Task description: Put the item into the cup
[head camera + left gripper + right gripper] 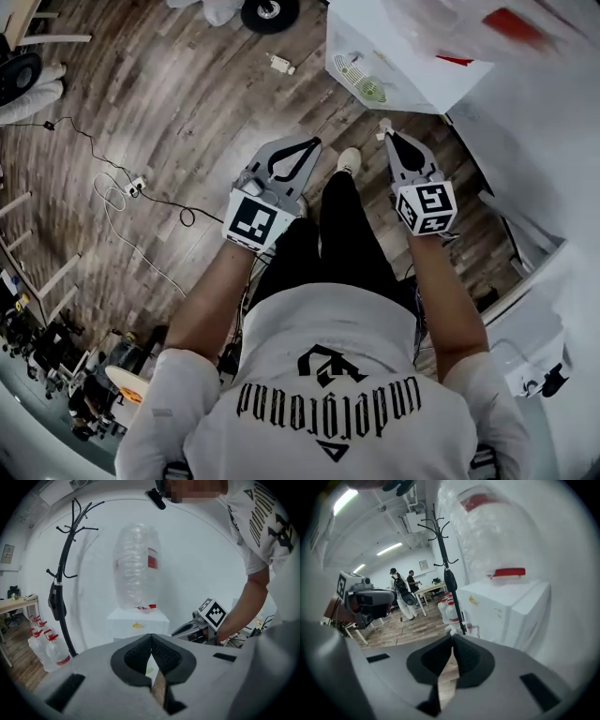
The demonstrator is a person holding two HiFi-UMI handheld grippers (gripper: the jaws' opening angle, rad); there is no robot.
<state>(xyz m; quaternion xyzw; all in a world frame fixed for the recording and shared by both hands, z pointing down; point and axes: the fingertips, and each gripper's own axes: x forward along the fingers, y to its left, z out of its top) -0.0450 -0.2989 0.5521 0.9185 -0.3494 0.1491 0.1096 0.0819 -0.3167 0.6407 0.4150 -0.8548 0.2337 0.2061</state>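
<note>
Wood-plank floor (187, 94) fills the head view as a person in a white printed shirt stands holding the left tongs (312, 143) and the right tongs (386, 129) out ahead at about waist height, both angled downward over the shoes. A cable (122, 187) trails across the boards. A white cabinet (412, 56) sits at the upper right. Neither the item nor the cup appears anywhere in this view.

From the left gripper view, the left tongs are clenched tip to tip with nothing between them. Beyond them stands the white cabinet with a clear plastic-wrapped bundle (136, 564) on top, a black coat stand (70, 573) to its left and water bottles (44, 646) on the floor beside that. The other gripper's marker cube shows at the right.

From the right gripper view, the right tongs are likewise clenched and empty. The same cabinet and coat stand lie ahead, and two people (403, 592) stand by a table (429, 588) far across the room. No cup or item shows here either.

The task does not look under way. Done well, the next step likely means first bringing the item and cup into sight, then parting one pair of tongs before closing in, and approaching slowly and squarely so the grip lands cleanly.
</note>
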